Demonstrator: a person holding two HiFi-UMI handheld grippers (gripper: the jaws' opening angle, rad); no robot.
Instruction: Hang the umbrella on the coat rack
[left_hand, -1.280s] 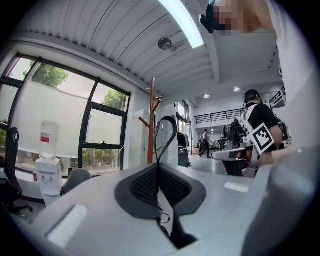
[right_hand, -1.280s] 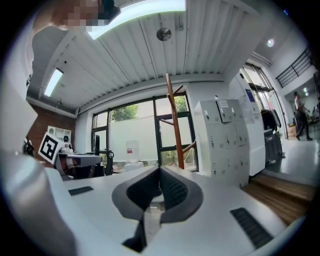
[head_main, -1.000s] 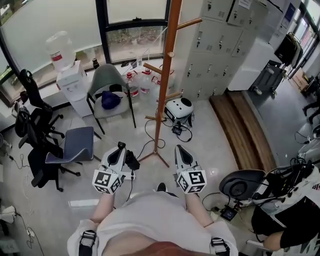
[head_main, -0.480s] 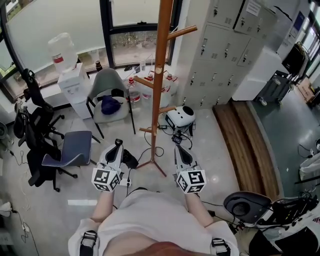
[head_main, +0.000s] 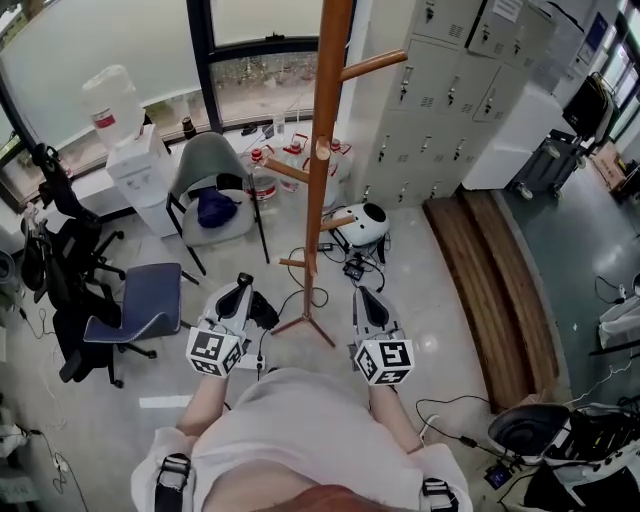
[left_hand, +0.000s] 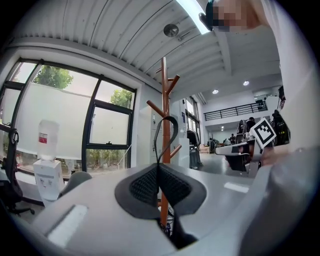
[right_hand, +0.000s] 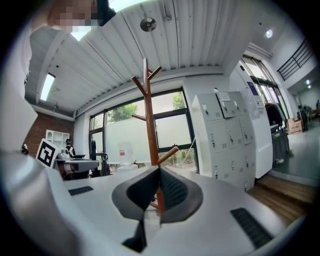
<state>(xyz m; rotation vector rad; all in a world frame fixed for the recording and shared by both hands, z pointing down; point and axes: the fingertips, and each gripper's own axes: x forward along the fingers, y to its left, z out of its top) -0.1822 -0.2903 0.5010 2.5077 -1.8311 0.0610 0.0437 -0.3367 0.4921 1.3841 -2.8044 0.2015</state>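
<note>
**Umbrella pinched by its strap, rack dead ahead**

My left gripper has its jaws pressed together on a thin black strap loop, which stands up out of the pads in a narrow arch. From the head view, the umbrella is a small black folded bundle just beside and below that gripper's tip, above the floor. My right gripper is level alongside. Its pads meet at the tips, and I see nothing caught between them.

Both grippers point at the coat rack, a tall brown wooden pole with angled pegs. Its splayed feet sit on the floor between the two gripper tips and a little beyond them. In the left gripper view the pole stands directly behind the strap loop. In the right gripper view it rises straight behind the closed pads. The umbrella is near the pole but not touching it or any peg.

Past the rack, a grey chair stands by the window, and a white water dispenser is to its left. A bank of grey lockers lines the wall on the right, and a dark office chair stands off to my left.
</note>
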